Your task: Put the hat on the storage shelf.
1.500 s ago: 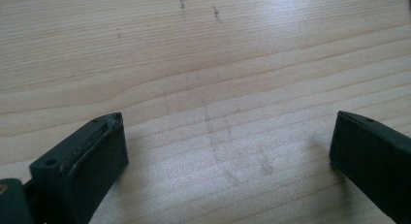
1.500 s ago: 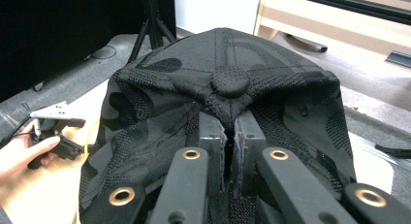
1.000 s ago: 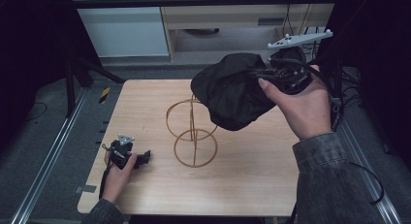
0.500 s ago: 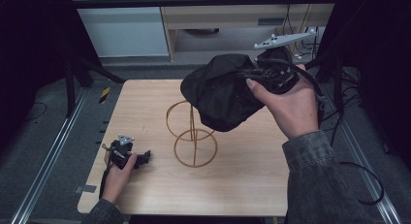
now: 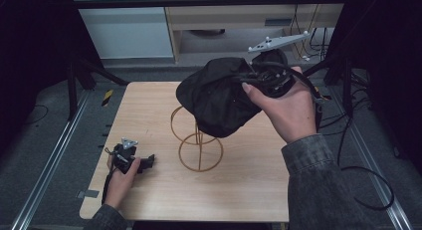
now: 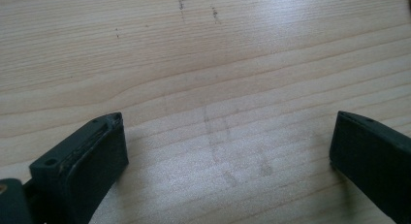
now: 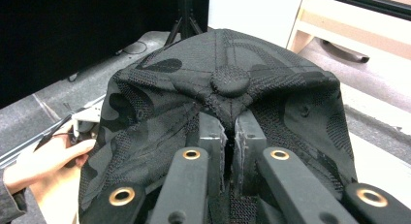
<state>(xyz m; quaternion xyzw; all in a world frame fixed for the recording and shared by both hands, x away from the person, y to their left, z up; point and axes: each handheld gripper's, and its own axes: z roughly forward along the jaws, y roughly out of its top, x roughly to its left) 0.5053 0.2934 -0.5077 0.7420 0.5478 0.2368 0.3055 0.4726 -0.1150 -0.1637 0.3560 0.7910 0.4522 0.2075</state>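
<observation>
A black camouflage-pattern cap (image 5: 219, 98) hangs in the air, pinched by its crown fabric in my right gripper (image 5: 271, 78). In the right gripper view the two jaws stand close together on the cloth just below the cap's top button (image 7: 228, 83), with the right gripper (image 7: 227, 129) shut. The cap hovers over the upper ring of a gold wire stand (image 5: 199, 145) that stands upright mid-table. My left gripper (image 5: 147, 163) lies on the wooden table (image 5: 149, 105) at the front left. Its jaws are wide apart over bare wood, the left gripper (image 6: 228, 136) open.
A pale cabinet with a drawer (image 5: 239, 21) stands behind the table. Metal rails (image 5: 50, 165) run along the floor at the left. Cables (image 5: 358, 170) trail on the floor at the right, and dark stand legs (image 5: 84, 73) rise at the back left.
My right hand has carried the cap leftward, so it now covers more of the wire stand's top ring. The left hand has stayed put.
</observation>
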